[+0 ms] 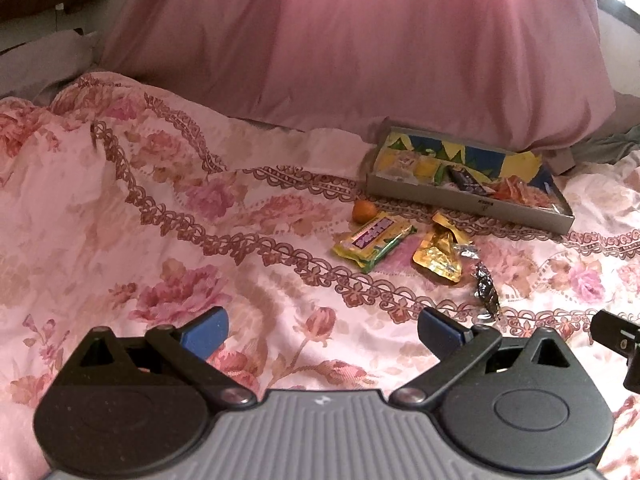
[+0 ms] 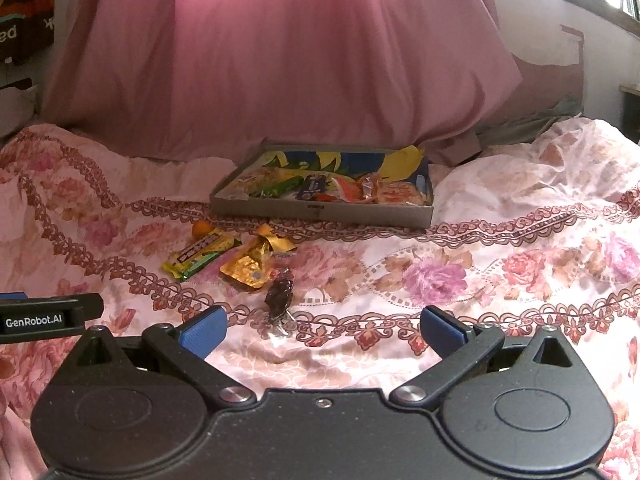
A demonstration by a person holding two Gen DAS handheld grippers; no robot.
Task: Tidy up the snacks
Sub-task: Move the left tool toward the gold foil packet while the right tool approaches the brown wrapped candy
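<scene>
Left gripper: jaws spread wide, nothing between them; hovers over the floral bedspread, well short of the snacks.
Right gripper: jaws spread wide, empty; nearest item is just ahead, slightly left of centre.
Dark foil-wrapped candy: closest loose item, lying on the bedspread, twisted wrapper ends showing.
Gold pouch: just beyond the candy, crumpled, flat on the fabric.
Yellow-green packet: beside the gold pouch on its left, apart from the tray.
Small orange fruit: behind the packet, near the tray's front wall.
Grey tray: farther back, open, already holding several wrapped snacks.
Pink pillow: behind the tray.
Progress (judgement): partly done; four items remain outside the tray, none is in hand.
Next step (judgement): the candy is the likely pick for the right gripper.
</scene>
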